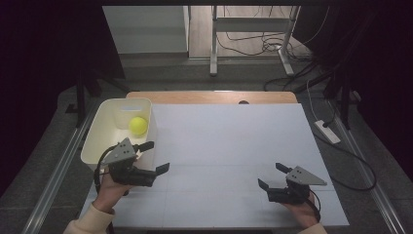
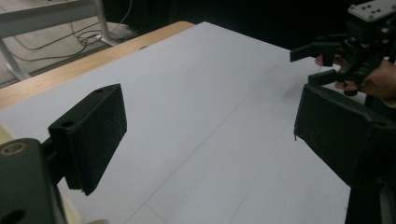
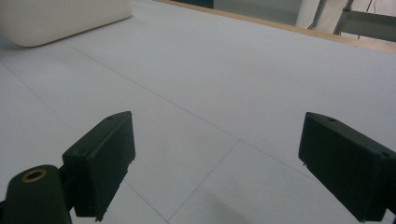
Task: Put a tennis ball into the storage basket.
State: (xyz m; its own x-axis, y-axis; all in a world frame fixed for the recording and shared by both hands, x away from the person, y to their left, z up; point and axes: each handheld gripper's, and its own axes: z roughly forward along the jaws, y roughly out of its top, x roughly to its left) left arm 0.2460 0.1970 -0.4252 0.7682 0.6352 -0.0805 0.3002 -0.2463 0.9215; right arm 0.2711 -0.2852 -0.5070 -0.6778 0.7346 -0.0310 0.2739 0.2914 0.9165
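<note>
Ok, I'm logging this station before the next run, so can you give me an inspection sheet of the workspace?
Surface: white tabletop, bare, wooden strip at the far edge.
Job's things: yellow ball lying inside the cream bin at the table's left.
Clutter: nothing seen.
Grippers: left tool open, empty, beside the bin; right tool open, empty, near the right front.
Cables: floor cables behind the table; white power strip at the right.
Surroundings: metal frame legs, dark curtains.

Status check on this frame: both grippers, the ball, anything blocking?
Left gripper open, empty, beside the white bin. Right gripper open, empty, low over the mat. Yellow ball sits in the bin. Nothing in the way.
</note>
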